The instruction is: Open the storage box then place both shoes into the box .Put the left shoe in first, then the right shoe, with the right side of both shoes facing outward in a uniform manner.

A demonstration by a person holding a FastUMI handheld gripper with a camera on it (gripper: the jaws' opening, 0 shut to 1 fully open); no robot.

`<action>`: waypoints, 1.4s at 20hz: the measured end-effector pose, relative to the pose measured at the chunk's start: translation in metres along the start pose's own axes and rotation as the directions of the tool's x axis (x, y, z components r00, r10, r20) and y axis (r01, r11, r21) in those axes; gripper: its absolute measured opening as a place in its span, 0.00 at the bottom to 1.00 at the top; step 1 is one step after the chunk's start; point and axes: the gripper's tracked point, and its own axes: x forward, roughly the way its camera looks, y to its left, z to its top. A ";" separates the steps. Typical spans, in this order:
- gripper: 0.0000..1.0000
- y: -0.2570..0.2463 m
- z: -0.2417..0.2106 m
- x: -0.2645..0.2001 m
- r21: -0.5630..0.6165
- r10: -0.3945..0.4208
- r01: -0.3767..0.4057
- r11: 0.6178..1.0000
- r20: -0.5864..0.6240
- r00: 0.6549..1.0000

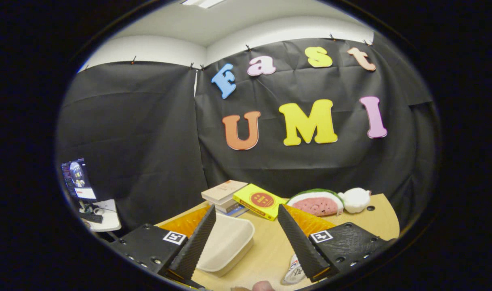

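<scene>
Storage box, a shallow cream-white container, sits on the bench between the two fingers of the hand-held gripper, nearer the left one, whose tip overlaps its near-left corner. What shows of its inside is bare; I cannot tell whether this is the box body or its lid. The fingers are spread wide apart, released, holding nothing. One shoe, white with coloured markings, lies on the bench just beside the lower part of the right finger, mostly hidden by it. At the very bottom, between the fingers, a small rounded bit of what may be a fingertip shows, too little to tell for sure.

Beyond the fingers, towards the back of the bench, a small stack of books stands with a yellow book lying just beside it on the right. Further right sits a watermelon-slice plush, touching a white plush toy. Off the bench to the left, well apart, a monitor stands on a small white table.
</scene>
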 end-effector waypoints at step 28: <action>0.96 0.050 -0.209 0.092 0.774 0.339 0.078 0.629 -0.363 0.868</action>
